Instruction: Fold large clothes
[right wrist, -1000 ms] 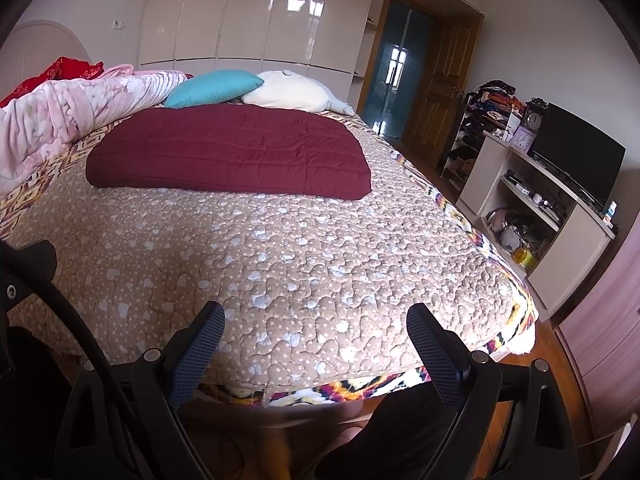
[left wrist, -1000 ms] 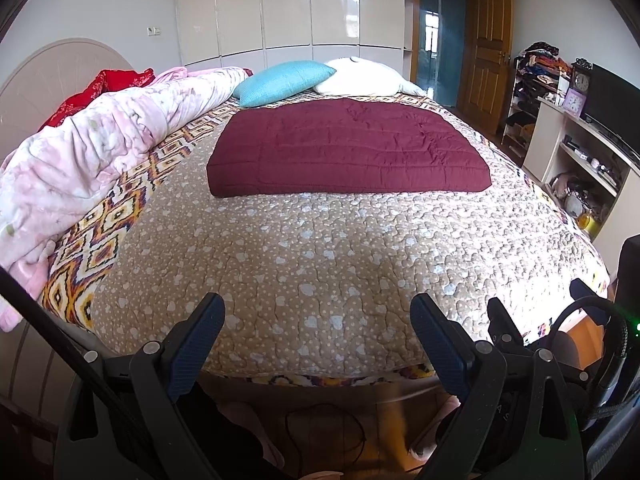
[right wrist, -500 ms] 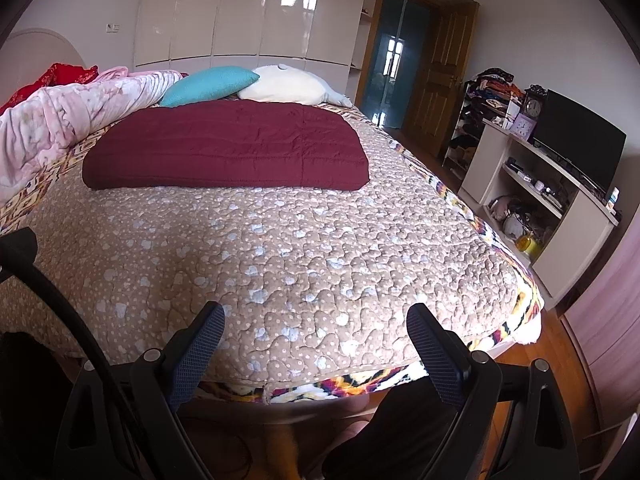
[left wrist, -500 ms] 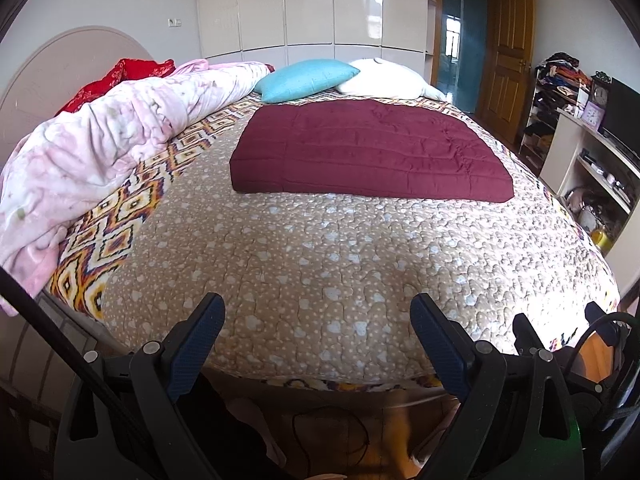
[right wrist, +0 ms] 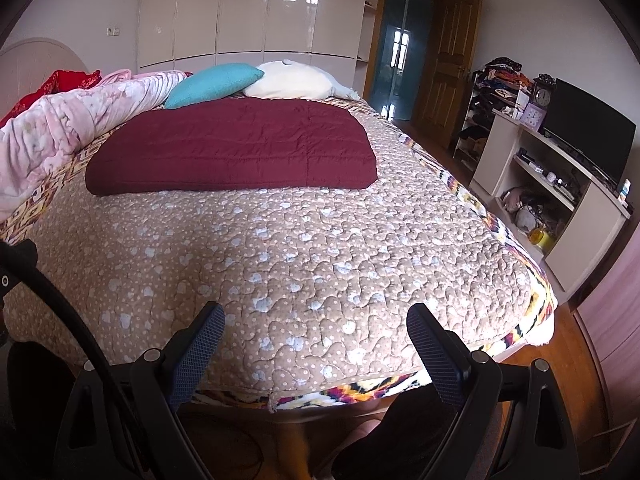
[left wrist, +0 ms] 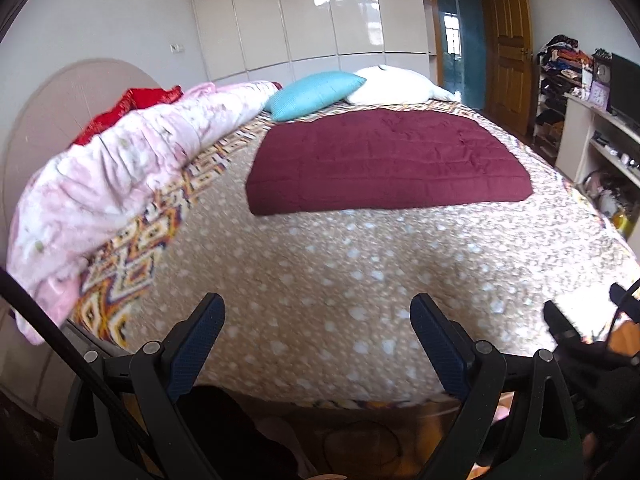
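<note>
Right wrist view showed the dark red quilted coat lying flat on the bed, its long side running left to right; it lay near the pillows. Both the left gripper and right gripper had fingers wide apart, holding nothing.

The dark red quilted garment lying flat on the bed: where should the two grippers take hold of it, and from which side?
Probably at the two near corners of the dark red quilted garment, coming from the foot of the bed. It lies flat, its straight near edge facing both open grippers, left gripper and right gripper, so each can pinch one corner.
</note>
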`<act>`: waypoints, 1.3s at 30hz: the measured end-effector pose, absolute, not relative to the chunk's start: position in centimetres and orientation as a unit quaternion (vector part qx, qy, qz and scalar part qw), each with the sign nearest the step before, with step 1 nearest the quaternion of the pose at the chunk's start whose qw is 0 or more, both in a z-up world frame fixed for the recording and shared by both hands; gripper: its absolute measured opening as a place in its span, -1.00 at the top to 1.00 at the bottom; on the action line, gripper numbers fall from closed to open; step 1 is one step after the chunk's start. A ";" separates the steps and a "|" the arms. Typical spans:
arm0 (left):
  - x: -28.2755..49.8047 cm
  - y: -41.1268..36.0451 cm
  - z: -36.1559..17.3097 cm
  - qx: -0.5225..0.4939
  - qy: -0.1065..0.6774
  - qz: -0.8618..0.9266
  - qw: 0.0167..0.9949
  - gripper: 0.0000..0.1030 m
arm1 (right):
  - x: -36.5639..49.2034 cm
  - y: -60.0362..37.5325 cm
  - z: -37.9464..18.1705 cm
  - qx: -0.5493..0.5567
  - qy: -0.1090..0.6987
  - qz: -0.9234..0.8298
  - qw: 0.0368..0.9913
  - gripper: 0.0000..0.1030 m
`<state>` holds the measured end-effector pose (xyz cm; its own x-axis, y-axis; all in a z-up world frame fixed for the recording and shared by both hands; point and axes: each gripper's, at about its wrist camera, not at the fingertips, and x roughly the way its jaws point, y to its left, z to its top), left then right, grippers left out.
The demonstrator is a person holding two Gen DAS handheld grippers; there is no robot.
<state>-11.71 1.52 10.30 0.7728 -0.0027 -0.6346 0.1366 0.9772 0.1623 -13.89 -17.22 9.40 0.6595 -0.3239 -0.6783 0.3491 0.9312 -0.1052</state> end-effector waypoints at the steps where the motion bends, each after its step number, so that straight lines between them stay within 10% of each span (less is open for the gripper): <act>1: -11.4 1.7 10.3 0.102 0.338 -0.035 0.935 -0.80 | -13.6 -17.6 9.6 0.023 0.370 -0.181 0.911 -0.84; 39: 5.2 2.2 2.8 0.079 0.443 -0.034 0.892 -0.80 | 1.2 -19.0 7.1 -0.043 0.389 -0.170 0.904 -0.87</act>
